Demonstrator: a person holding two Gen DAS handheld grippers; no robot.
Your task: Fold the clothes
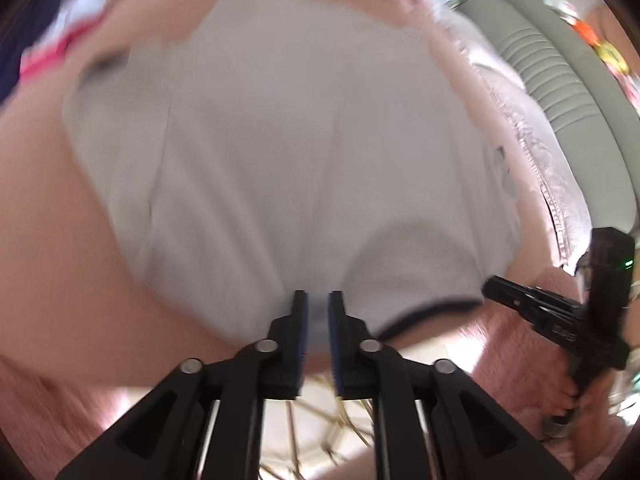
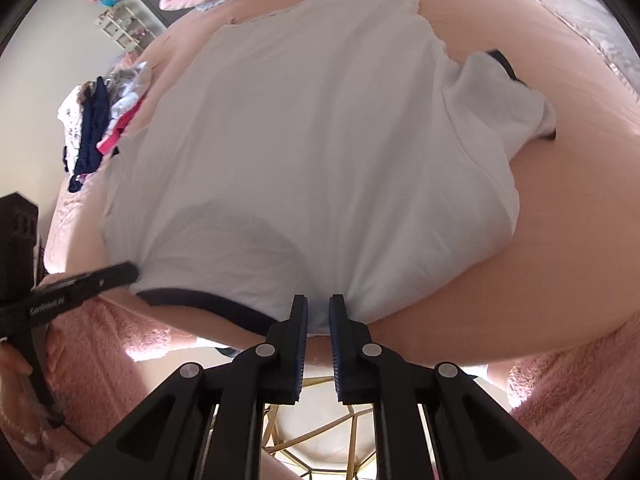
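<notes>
**Two grippers at the shirt's near hem**

Left gripper point(image 1: 318, 300) stands slightly parted, white shirt point(image 2: 304, 152) fabric in the gap; grip uncertain. Right gripper point(image 2: 319, 304) is narrowly parted, hem between its pads, hold unclear. Shirt lies spread on the pink bed point(image 2: 560, 216).

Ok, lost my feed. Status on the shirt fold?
Left gripper and right gripper at white shirt's near edge, cloth between narrow jaws. Shirt flat on pink bed. Clothes pile off aside.
</notes>
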